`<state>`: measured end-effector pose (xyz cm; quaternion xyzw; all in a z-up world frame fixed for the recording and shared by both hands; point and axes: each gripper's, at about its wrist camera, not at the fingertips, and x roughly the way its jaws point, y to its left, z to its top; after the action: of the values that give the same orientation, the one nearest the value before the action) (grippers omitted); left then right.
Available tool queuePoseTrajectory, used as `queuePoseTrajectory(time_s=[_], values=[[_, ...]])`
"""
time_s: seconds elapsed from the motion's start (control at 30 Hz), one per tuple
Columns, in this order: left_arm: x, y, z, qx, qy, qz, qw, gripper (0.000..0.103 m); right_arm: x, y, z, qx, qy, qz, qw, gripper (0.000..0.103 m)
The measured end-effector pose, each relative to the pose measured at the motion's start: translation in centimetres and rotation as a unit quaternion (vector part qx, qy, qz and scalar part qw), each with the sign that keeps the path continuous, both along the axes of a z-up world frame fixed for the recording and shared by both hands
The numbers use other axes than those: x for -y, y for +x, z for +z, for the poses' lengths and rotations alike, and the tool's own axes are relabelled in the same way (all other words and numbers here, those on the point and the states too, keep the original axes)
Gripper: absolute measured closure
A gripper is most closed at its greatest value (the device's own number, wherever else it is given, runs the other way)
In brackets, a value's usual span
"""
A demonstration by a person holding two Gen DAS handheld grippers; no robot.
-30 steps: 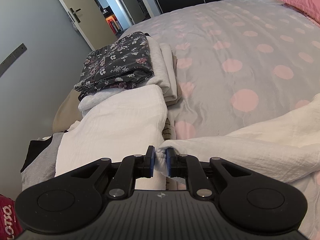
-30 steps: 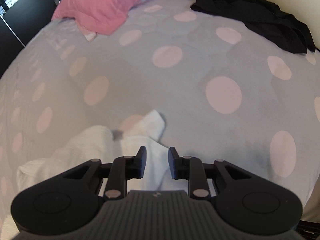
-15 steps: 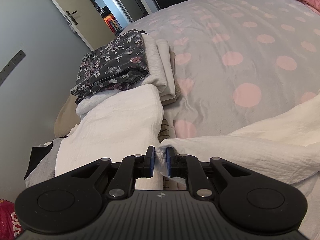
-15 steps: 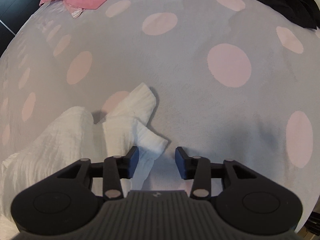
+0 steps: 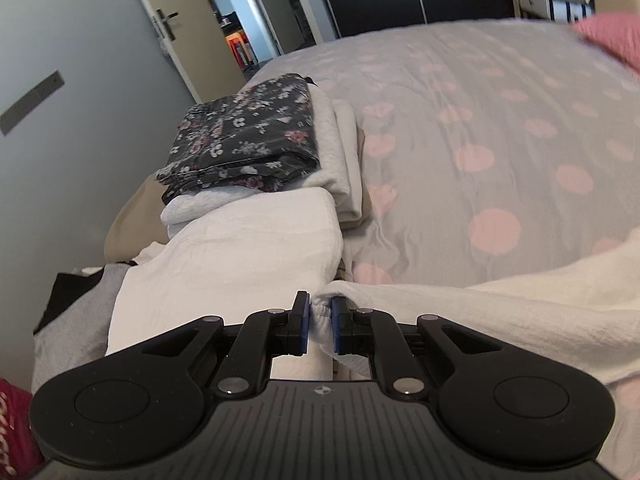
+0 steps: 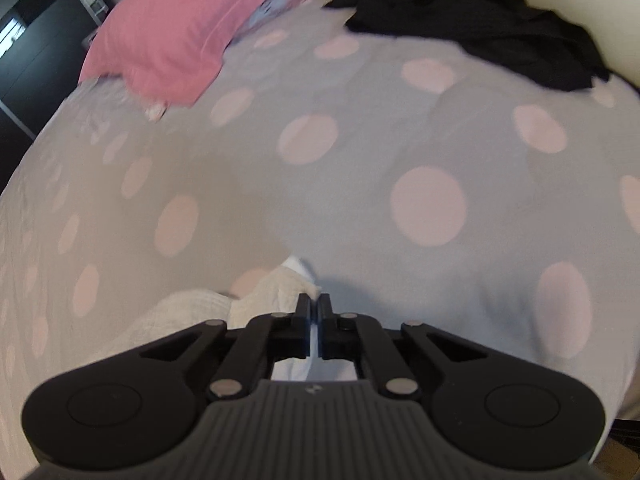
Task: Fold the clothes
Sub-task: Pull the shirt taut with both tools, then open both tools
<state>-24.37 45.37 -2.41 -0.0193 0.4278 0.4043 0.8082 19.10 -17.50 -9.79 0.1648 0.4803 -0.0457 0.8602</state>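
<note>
A white crinkled garment (image 5: 500,312) lies across the grey bedspread with pink dots (image 5: 480,120). My left gripper (image 5: 320,322) is shut on one bunched corner of it, just above the bed's near edge. In the right wrist view the same white garment (image 6: 256,304) reaches under my right gripper (image 6: 315,312), whose jaws are shut on another corner of it, a white tip showing past the fingertips. The rest of the cloth is hidden under the gripper body.
A stack of folded clothes sits at the bed's left edge: a dark floral piece (image 5: 248,140) on white ones, with a folded white piece (image 5: 240,256) nearer. A pink pillow (image 6: 188,32) and a black garment (image 6: 480,28) lie at the far end. A door (image 5: 176,28) stands beyond.
My right gripper was open over the white corner and has shut on it, and that view has tilted up. My left gripper still holds its corner and has lifted slightly.
</note>
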Motion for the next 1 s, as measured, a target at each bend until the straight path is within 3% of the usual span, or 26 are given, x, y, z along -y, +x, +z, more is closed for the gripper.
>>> queuePoseTrajectory(time_s=[0.17, 0.33, 0.47, 0.63, 0.77, 1.0], values=[[0.2, -1.5, 1.4, 0.036, -0.004, -0.003, 0.9993, 0.094, 1.3, -2.5, 3.2, 0.064, -0.042, -0.032, 0.997, 0.100], [1.0, -3.8, 2.9, 0.074, -0.017, -0.029, 0.9967, 0.094, 3.8, -4.8, 5.6, 0.099, -0.075, -0.079, 0.989, 0.100], [2.3, -5.0, 2.0, 0.044, -0.058, -0.062, 0.9954, 0.094, 6.9, -6.7, 6.1, 0.095, -0.108, -0.114, 0.983, 0.100], [3.9, -6.6, 0.9, 0.005, -0.109, -0.102, 0.9887, 0.095, 11.8, -8.7, 4.7, 0.048, -0.118, -0.171, 0.977, 0.100], [5.1, -7.9, 0.1, -0.026, -0.149, -0.134, 0.9793, 0.095, 14.8, -10.1, 2.7, -0.006, -0.141, -0.224, 0.964, 0.100], [8.5, -8.6, -3.0, -0.159, -0.151, -0.189, 0.9572, 0.095, 17.4, -11.0, -0.1, -0.077, -0.152, -0.250, 0.953, 0.100]])
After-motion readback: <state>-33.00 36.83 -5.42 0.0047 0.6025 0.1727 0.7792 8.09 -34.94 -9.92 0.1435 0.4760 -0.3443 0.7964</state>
